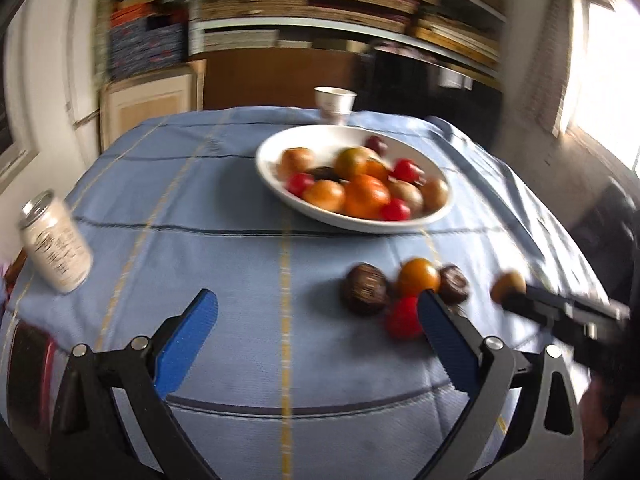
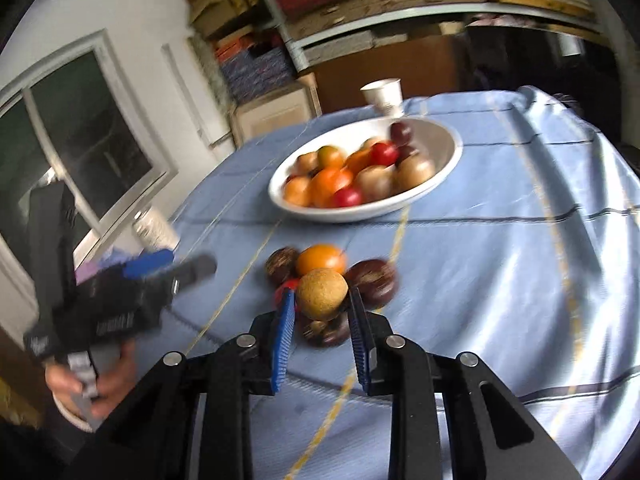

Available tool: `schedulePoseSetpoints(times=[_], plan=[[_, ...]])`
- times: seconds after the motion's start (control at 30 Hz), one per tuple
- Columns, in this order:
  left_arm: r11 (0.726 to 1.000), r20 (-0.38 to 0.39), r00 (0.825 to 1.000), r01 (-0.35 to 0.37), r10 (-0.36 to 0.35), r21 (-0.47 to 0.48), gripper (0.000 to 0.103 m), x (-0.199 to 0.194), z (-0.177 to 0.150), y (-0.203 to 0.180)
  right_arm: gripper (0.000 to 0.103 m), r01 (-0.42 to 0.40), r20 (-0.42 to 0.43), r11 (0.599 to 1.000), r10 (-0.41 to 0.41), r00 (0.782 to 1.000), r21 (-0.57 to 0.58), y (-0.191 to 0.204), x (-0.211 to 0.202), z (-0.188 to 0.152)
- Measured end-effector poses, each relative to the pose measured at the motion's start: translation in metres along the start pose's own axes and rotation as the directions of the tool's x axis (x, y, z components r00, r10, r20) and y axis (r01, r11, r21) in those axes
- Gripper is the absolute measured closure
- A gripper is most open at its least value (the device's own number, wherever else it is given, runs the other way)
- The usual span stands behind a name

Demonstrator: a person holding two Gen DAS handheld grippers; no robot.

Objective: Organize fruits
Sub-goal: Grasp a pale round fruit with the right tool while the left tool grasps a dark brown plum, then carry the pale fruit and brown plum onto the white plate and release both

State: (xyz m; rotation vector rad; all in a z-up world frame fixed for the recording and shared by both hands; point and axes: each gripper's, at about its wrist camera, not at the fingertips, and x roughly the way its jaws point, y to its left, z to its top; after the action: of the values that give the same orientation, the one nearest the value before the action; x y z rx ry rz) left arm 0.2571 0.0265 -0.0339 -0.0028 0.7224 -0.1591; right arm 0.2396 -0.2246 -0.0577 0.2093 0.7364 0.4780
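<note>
A white bowl [image 1: 272,172] [image 2: 448,160] full of orange, red and brown fruits stands on the blue tablecloth. In front of it lie loose fruits: an orange one [image 1: 418,276] [image 2: 322,258], dark brown ones [image 1: 364,288] [image 2: 374,282] and a red one [image 1: 402,318]. My right gripper [image 2: 322,300] is shut on a tan round fruit [image 2: 322,294] [image 1: 508,286] and holds it above the loose pile. My left gripper [image 1: 316,300] is open and empty, low over the cloth left of the pile.
A white can [image 1: 56,240] stands at the table's left edge. A paper cup [image 1: 334,104] [image 2: 384,96] stands behind the bowl. Shelves with stacked goods fill the back wall. The cloth hangs over the table's right edge.
</note>
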Motion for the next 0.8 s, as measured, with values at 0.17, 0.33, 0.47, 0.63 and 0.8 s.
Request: schedulePoseSetpoints(times=[0.17, 0.33, 0.47, 0.63, 0.8], plan=[[0.997, -0.062, 0.995, 0.081, -0.080, 0.008, 0.032, 0.023, 0.005, -0.009, 0.076, 0.014, 0.011, 0.999, -0.014, 1.000, 0.033, -0.011, -0.002, 0.003], [0.995, -0.134, 0.986, 0.104, -0.103, -0.003, 0.046, 0.056, 0.015, -0.012, 0.076, 0.007, 0.001, 0.999, -0.007, 1.000, 0.048, -0.015, -0.001, 0.003], [0.993, -0.180, 0.977, 0.112, -0.114, -0.018, 0.057, 0.073, 0.019, -0.012, 0.076, 0.007, 0.004, 0.999, -0.008, 1.000, 0.051, -0.016, -0.003, 0.003], [0.989, -0.217, 0.965, 0.146, -0.151, -0.037, 0.059, 0.081, 0.019, -0.010, 0.076, -0.003, -0.007, 0.998, 0.004, 1.000, 0.069, -0.018, -0.002, 0.004], [0.987, -0.247, 0.955, 0.156, -0.162, -0.042, 0.059, 0.093, 0.022, -0.013, 0.075, -0.001, -0.010, 0.997, 0.002, 1.000, 0.077, -0.020, 0.000, 0.005]])
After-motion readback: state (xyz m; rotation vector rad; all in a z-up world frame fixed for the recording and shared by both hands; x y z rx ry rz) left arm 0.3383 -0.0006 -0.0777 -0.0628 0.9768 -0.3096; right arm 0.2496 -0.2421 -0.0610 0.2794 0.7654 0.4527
